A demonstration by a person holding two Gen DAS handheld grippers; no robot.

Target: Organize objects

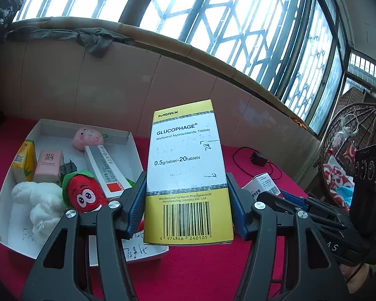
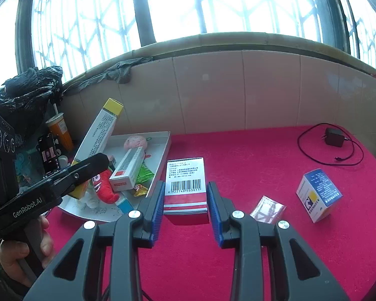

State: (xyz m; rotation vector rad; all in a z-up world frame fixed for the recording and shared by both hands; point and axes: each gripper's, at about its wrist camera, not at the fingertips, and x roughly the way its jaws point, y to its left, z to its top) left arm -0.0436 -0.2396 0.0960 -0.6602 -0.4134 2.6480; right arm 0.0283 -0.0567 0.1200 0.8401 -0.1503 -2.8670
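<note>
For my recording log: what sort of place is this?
Probably a home balcony or sunroom: tall grilled windows, a hanging wicker chair, and a red-covered table holding household boxes and toys.

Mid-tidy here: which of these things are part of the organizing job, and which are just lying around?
Job:
- Glucophage box, held in left gripper
- red-and-white box, between open right gripper pads
- blue-and-white box
- clear packet
- white tray

Lying about:
- charger with cable
- orange cup
- black bag
</note>
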